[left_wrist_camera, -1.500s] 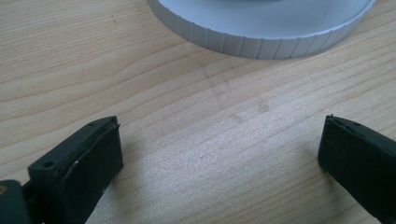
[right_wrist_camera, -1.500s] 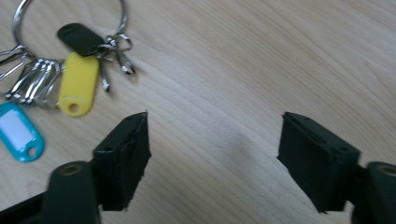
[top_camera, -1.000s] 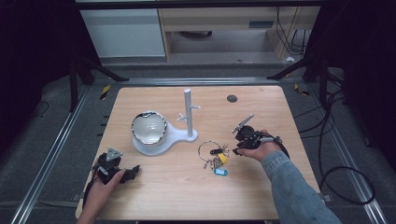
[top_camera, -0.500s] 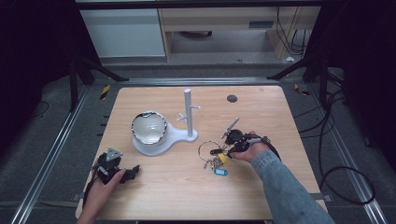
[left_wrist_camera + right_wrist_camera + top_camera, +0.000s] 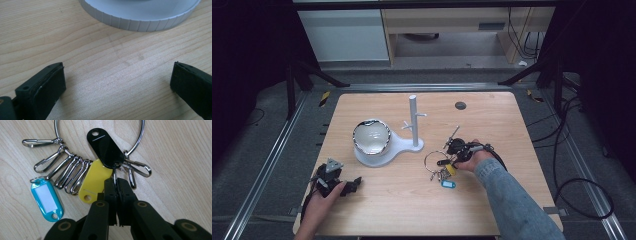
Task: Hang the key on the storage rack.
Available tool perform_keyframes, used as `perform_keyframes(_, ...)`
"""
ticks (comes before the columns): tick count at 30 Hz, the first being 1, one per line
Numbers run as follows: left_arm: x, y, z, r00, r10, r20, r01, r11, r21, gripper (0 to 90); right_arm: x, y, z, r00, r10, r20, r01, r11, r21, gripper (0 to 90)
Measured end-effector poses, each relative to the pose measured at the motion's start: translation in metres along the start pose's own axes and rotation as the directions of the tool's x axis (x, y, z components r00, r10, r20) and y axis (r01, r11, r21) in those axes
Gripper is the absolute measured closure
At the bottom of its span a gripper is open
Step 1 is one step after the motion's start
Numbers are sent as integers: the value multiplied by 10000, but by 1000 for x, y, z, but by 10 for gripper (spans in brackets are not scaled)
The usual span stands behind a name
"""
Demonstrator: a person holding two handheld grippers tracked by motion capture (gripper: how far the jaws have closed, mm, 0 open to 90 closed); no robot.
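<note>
A pale wooden desk [image 5: 402,205] with rounded corners stands on a grey floor, metal rails along both sides, dark drapes around, and a white cabinet behind it. Cables loop across the floor at the right.

Near the desk's middle sits a white stand [image 5: 413,120], an upright post with short pegs on a rounded base whose round tray holds a shiny bowl [image 5: 371,136]. A small dark disc [image 5: 460,105] lies towards the far edge, well apart from everything.

Your right tool [image 5: 115,185] has just been closing; its jaws are now pressed together on a thin wire link of the key ring [image 5: 136,143], which lies flat on the desk right of the stand. On that ring hang a black tag [image 5: 105,147], a yellow tag [image 5: 96,178], a blue tag [image 5: 46,200] and a row of metal clips [image 5: 68,171], the yellow tag just beside your jaws.

Your left tool [image 5: 117,82] rests low at the near left corner, jaws spread wide over bare wood, the stand's ribbed base just ahead.
</note>
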State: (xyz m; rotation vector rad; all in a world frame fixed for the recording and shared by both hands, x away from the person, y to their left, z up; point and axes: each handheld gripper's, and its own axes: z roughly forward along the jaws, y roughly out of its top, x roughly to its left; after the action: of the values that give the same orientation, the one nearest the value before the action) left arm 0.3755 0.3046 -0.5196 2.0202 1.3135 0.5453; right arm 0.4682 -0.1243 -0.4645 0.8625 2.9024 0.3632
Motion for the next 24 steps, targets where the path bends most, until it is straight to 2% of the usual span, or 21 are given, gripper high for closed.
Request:
perform_keyframes(7,0,0,0,10000,2,-1,-2,10000,2,0,0,6,0,10000,-57,-69,59,9998,208,883)
perform_keyframes(9,0,0,0,10000,2,-1,-2,10000,2,0,1,7,-2,9998,36,-184,-31,9997,253,883)
perform_keyframes(15,0,0,0,10000,3,0,-3,10000,1,0,2,9,-13,9995,-163,-275,168,9997,194,884)
perform_keyframes(24,0,0,0,10000,3,-3,-3,10000,1,0,1,18,-48,9989,-399,-252,396,9991,-118,885)
